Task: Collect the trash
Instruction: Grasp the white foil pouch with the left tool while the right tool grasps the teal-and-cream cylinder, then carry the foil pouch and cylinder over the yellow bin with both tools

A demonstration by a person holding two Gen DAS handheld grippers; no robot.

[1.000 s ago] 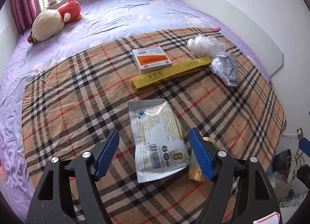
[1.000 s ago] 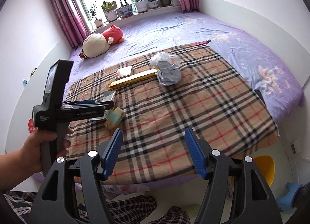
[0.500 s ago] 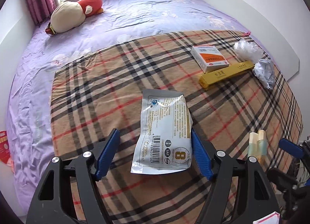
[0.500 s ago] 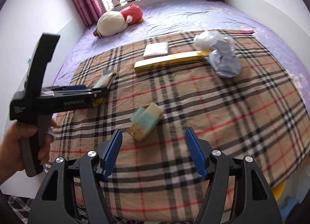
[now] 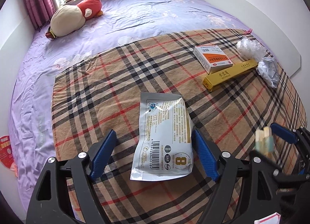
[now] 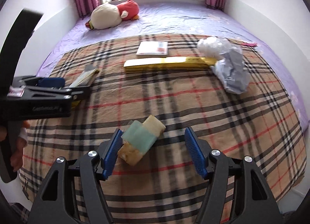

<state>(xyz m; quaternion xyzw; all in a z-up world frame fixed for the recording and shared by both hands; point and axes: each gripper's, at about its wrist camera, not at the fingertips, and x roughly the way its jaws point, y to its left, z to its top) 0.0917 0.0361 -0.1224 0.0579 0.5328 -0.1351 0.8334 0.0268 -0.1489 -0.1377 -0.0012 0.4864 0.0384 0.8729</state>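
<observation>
Looking down through the left wrist view, the left gripper (image 5: 154, 155) hangs over the plaid blanket (image 5: 120, 96) with its blue jaws apart, having just opened wider; the silver foil pouch (image 5: 164, 138) lies flat between them, the right pad at its edge and the left pad clear of it, so nothing is clamped. The pouch sits centred and lengthwise in the gap, likely so the jaws can close across its width. Farther off on the blanket lie a white-and-orange medicine box (image 5: 213, 59), a long gold box (image 5: 230, 75) just beside it, a clear crumpled plastic bag (image 5: 250, 48) and a crumpled grey wrapper (image 5: 269, 70) at the gold box's far end. At the right edge, the right gripper (image 5: 279, 142) shows blurred around a small block. In the right wrist view, the right gripper (image 6: 153, 152) points down at a sponge block (image 6: 142, 141), green on top of yellowish foam, lying askew on the blanket. Its jaws have just been closing; the left pad looks to touch the block, the right pad stands well apart, so the grip is not made. The left gripper (image 6: 77, 88) enters from the left, held by a hand (image 6: 18, 146), the pouch seen edge-on at its tip. A plush toy (image 6: 114, 15) rests on the purple sheet (image 6: 174, 18) beyond. Judgement: both tools are lining up pickups; no bin is visible.
</observation>
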